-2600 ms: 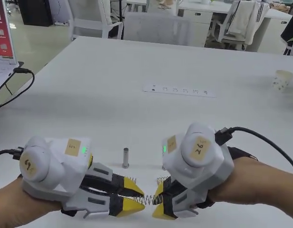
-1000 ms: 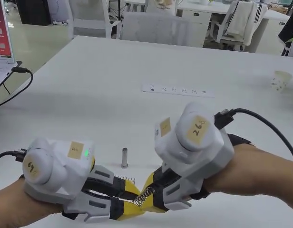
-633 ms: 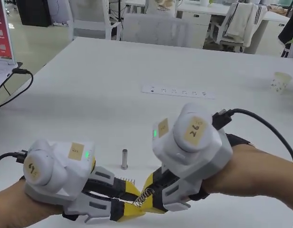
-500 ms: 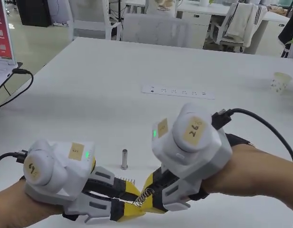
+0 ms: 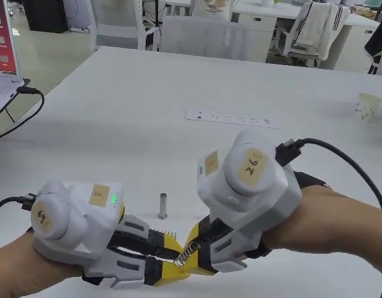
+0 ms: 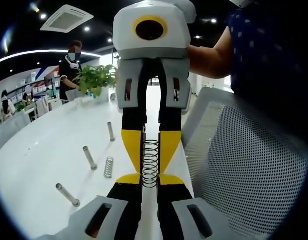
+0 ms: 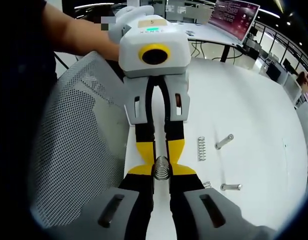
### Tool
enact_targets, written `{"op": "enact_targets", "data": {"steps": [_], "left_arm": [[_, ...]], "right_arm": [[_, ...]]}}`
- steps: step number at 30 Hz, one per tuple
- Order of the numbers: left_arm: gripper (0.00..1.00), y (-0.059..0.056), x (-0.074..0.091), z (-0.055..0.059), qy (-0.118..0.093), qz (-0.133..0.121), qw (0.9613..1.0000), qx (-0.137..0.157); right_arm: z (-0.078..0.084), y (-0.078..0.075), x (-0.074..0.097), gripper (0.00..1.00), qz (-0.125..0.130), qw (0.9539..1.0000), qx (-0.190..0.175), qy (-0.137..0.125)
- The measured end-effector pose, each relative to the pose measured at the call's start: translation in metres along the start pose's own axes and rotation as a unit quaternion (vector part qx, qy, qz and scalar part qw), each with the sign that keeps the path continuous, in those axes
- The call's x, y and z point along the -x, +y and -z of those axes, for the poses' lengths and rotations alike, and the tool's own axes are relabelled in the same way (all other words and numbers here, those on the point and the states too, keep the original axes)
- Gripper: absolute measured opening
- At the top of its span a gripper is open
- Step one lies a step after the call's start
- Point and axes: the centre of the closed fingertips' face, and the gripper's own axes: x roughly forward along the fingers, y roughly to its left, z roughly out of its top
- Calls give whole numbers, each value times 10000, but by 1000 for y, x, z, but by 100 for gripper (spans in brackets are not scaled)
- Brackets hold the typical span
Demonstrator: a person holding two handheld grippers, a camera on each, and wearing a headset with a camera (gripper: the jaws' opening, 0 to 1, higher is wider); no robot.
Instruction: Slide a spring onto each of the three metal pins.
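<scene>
Well, this thin coiled steel spring [image 6: 150,162] looks light, squashy, slippery; my left tool [image 6: 150,179] and right tool [image 7: 161,176] both clench it; best pinched gently at end coils.

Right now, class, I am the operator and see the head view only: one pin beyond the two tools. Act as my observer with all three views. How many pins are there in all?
Observer: Three pins, seen from the left gripper view, all bare.
Operator: Are any springs lying free?
Observer: One loose spring lies flat close to one of them.
Operator: Do both tools grip the spring between them?
Observer: Yes. The held spring is pinched by the left tool at one end and the right tool at the other.
</scene>
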Motion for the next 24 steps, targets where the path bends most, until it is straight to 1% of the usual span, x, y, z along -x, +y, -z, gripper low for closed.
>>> {"op": "enact_targets", "data": {"steps": [5, 7, 10, 12, 17, 21, 24], "left_arm": [[3, 1, 0, 0, 15, -5, 9999, 129], [5, 1, 0, -1, -38, 2, 9998, 210], [9, 2, -1, -1, -47, -4, 9995, 316], [9, 2, -1, 0, -50, -10, 9995, 306], [14, 5, 1, 0, -72, -92, 9992, 391], [17, 9, 4, 1, -107, -167, 9986, 480], [21, 11, 6, 4, -82, -229, 9980, 578]], "right_arm": [[0, -1, 0, 8, -10, 10000, 2, -7], [0, -2, 1, 8, 2, 10000, -6, -26], [1, -4, 2, 8, 23, 10000, 3, 8], [3, -5, 3, 8, 41, 10000, 1, 35], [10, -9, 7, 8, 79, 9999, -27, 137], [16, -15, 13, 8, 159, 9997, -72, 180], [21, -19, 16, 8, 217, 9995, -119, 210]]}}
